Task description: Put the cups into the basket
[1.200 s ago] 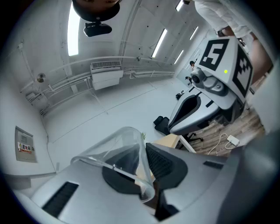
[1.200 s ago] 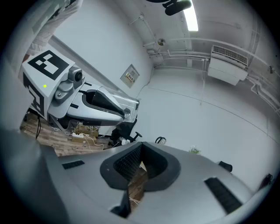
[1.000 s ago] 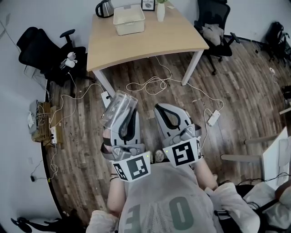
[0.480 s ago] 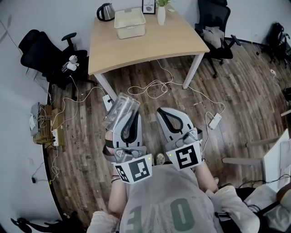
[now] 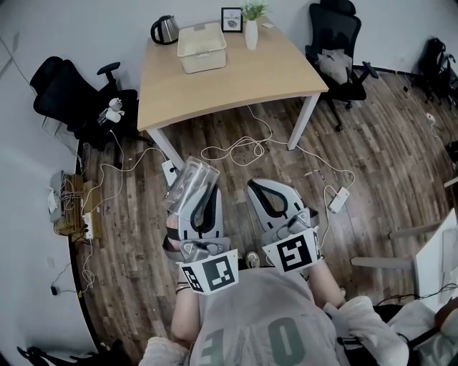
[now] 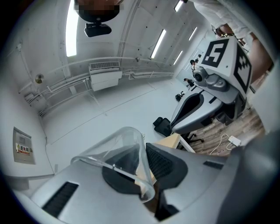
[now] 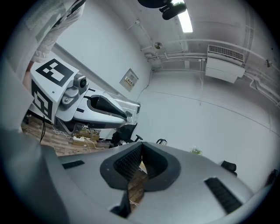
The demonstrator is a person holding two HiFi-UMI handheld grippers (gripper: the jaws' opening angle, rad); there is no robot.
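Floor (image 5: 372, 136) before table (image 5: 236, 78) lies open save cables (image 5: 232, 146); left fingers (image 5: 216, 209) clamp cup (image 5: 190, 184), right fingers (image 5: 290, 200) closed, empty.

Clear glossy plastic cup (image 5: 190, 184), pale matt wooden table (image 5: 236, 68), wood-plank floor (image 5: 372, 136).

Large "0" on shirt (image 5: 286, 339); neighbouring characters partly cut off. Framed print (image 5: 231, 19) on table (image 5: 272, 71): wording too small. Wall placard (image 6: 22, 148): unreadable.

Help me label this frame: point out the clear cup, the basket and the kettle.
clear cup (image 5: 192, 182), head view, on its transparent side wall.
basket (image 5: 205, 63), head view, on its front wall.
kettle (image 5: 165, 30), head view, on its body.
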